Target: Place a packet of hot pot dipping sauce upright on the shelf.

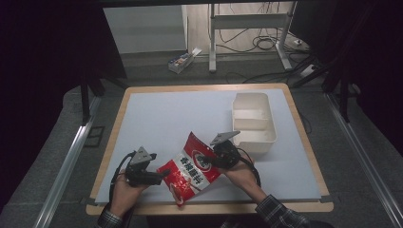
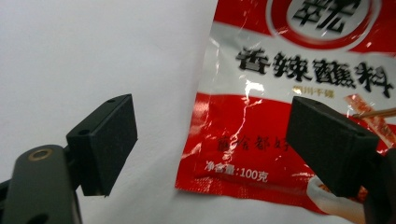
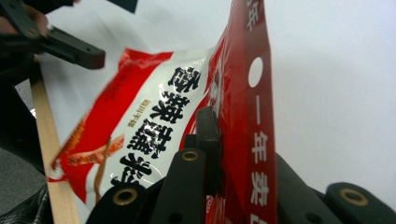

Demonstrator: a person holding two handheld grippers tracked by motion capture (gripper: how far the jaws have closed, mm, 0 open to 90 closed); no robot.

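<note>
Two claws at work over one red-and-white sachet, lower middle of the high view. Left claw (image 1: 164,175) low in the frame, left of centre, gripped in a hand (image 1: 124,190) coming up from the bottom edge; jaws spread wide, level with the sachet's (image 1: 192,171) lower left corner. Same corner seen in the left gripper view: sachet (image 2: 261,140) lying against the pale table (image 2: 93,56), its left edge falling in the gap between the two black pads, one pad (image 2: 105,142) to the left over bare table, the other in front of the printed red face at the right; neither pad pressing on it, as far as can be told. Sachet tilted, lower left end near the table's front edge, upper right end lifted. Right claw (image 1: 205,161) just right of centre, pressed together and pinching the sachet's upper edge, held by the other hand (image 1: 242,175) with a checked sleeve (image 1: 280,213) at the bottom right. Right gripper view: sachet (image 3: 154,126) clamped edge-on between the jaws, punched hanging hole up top, left claw (image 3: 95,58) in the upper left corner. Farther right and higher in the high view, a white tray (image 1: 254,121) with a divider, standing well apart from the sachet on the table (image 1: 161,114).
</note>
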